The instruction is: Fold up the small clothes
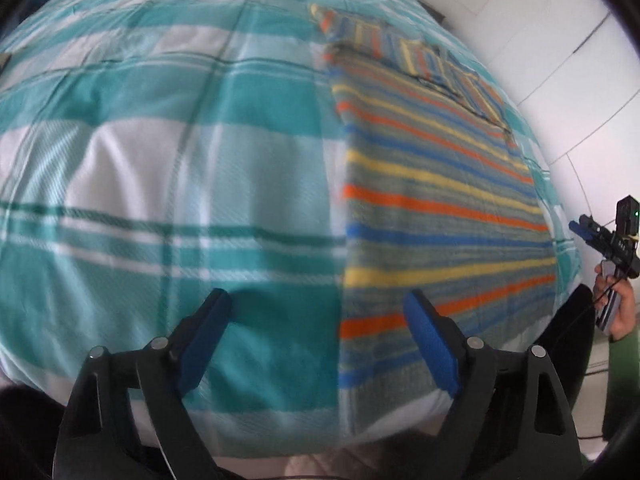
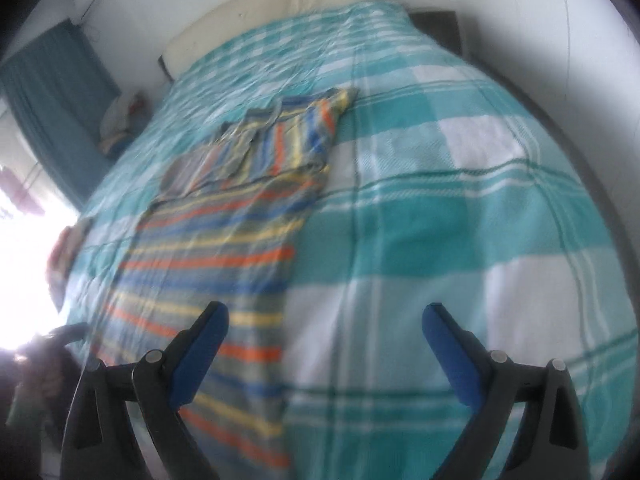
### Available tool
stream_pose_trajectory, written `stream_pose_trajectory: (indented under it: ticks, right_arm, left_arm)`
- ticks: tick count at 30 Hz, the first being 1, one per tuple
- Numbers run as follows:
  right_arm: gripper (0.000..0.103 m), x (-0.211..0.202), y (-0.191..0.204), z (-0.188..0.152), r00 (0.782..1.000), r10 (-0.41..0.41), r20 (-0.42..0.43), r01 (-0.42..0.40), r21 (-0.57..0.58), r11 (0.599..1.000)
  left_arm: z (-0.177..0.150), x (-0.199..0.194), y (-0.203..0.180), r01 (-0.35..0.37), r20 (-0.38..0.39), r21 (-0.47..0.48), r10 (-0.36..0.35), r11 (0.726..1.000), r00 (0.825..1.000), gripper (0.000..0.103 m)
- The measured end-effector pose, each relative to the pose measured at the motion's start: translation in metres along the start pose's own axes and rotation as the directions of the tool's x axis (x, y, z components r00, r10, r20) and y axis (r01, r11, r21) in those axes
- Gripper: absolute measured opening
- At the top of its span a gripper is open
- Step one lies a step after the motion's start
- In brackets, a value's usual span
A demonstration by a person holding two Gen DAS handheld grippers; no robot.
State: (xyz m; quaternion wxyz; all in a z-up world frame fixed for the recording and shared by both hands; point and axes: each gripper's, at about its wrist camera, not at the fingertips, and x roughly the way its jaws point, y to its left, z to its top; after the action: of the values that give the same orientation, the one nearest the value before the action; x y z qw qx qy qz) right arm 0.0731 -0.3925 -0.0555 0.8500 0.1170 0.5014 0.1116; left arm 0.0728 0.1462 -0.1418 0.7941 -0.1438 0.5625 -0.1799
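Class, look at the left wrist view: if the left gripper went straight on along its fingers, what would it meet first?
Probably the left edge of the striped shirt, where it lies on the teal checked bedcover. The left gripper is open and straddles that edge; depth is unclear.

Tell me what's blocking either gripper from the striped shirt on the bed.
Nothing visible. The striped shirt lies flat on the checked bedspread with nothing on it. The left gripper and right gripper are both open and empty, hovering above its near end.
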Motion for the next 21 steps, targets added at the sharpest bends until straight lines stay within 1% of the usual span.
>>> stream_pose_trajectory:
  ticks: [2,4,5,6,7,8,10,11,12,13,14,15,16,18,19,21]
  right_arm:
    - [0.095,-0.004,0.010,-0.025,0.995,0.045,-0.092,-0.045,0.005,0.999]
    - [0.091,-0.002,0.015,-0.049,0.983,0.074,-0.170,-0.071,0.022,0.997]
    - [0.086,0.002,0.016,-0.062,0.975,0.086,-0.204,-0.080,0.036,0.996]
    - [0.082,0.007,0.017,-0.071,0.970,0.095,-0.225,-0.085,0.050,0.995]
    - [0.080,0.012,0.016,-0.078,0.967,0.095,-0.235,-0.083,0.061,0.995]
    - [0.078,0.017,0.015,-0.084,0.969,0.080,-0.236,-0.066,0.067,0.996]
    - [0.076,0.029,0.011,-0.089,0.972,0.060,-0.226,-0.039,0.097,0.995]
    - [0.072,0.035,0.010,-0.091,0.971,0.065,-0.228,-0.040,0.115,0.993]
    - [0.063,0.039,0.014,-0.092,0.968,0.073,-0.241,-0.048,0.107,0.993]
    - [0.054,0.042,0.019,-0.092,0.962,0.082,-0.261,-0.065,0.074,0.995]
    - [0.030,0.042,0.026,-0.092,0.958,0.073,-0.278,-0.065,0.036,0.997]
    - [0.012,0.041,0.032,-0.092,0.954,0.046,-0.295,-0.051,-0.008,0.999]
    - [0.009,0.041,0.036,-0.093,0.952,0.025,-0.304,-0.038,-0.038,0.999]
    - [0.007,0.034,0.038,-0.091,0.952,0.039,-0.304,-0.052,-0.033,0.998]
    - [0.007,0.029,0.038,-0.088,0.954,0.054,-0.295,-0.063,-0.020,0.998]
    - [0.007,0.020,0.038,-0.082,0.960,0.084,-0.267,-0.086,0.002,0.996]
  left_arm:
    - [-0.012,-0.002,-0.010,0.012,0.009,0.027,-0.012,1.000,1.000,0.088]
    - [-0.021,-0.002,-0.020,0.014,0.001,0.065,-0.014,0.998,1.000,0.082]
    - [-0.025,-0.001,-0.025,0.015,-0.009,0.085,-0.014,0.996,1.000,0.081]
    - [-0.028,0.001,-0.028,0.016,-0.020,0.105,-0.014,0.994,1.000,0.078]
    - [-0.031,0.003,-0.032,0.010,-0.026,0.130,-0.007,0.991,1.000,0.075]
    - [-0.033,0.006,-0.035,-0.002,-0.028,0.153,0.006,0.988,1.000,0.071]
    - [-0.034,0.010,-0.037,-0.038,-0.032,0.187,0.044,0.982,0.999,0.053]
    - [-0.033,0.009,-0.036,-0.032,-0.035,0.184,0.040,0.982,0.999,0.047]
    - [-0.033,0.007,-0.033,-0.016,-0.046,0.173,0.024,0.985,0.999,0.030]
    - [-0.031,0.007,-0.033,0.000,-0.064,0.162,0.011,0.987,0.998,0.013]
    - [-0.031,0.007,-0.034,0.012,-0.082,0.160,0.002,0.987,0.997,0.007]
    - [-0.032,0.007,-0.035,0.012,-0.087,0.166,0.003,0.986,0.996,0.006]
    - [-0.033,0.006,-0.037,0.002,-0.081,0.176,0.012,0.984,0.997,0.005]
    - [-0.034,0.002,-0.039,0.006,-0.075,0.175,0.007,0.985,0.997,0.005]
    - [-0.033,-0.003,-0.038,0.024,-0.070,0.159,-0.013,0.987,0.997,0.004]
    - [-0.027,-0.011,-0.034,0.081,-0.055,0.118,-0.075,0.990,0.996,0.004]
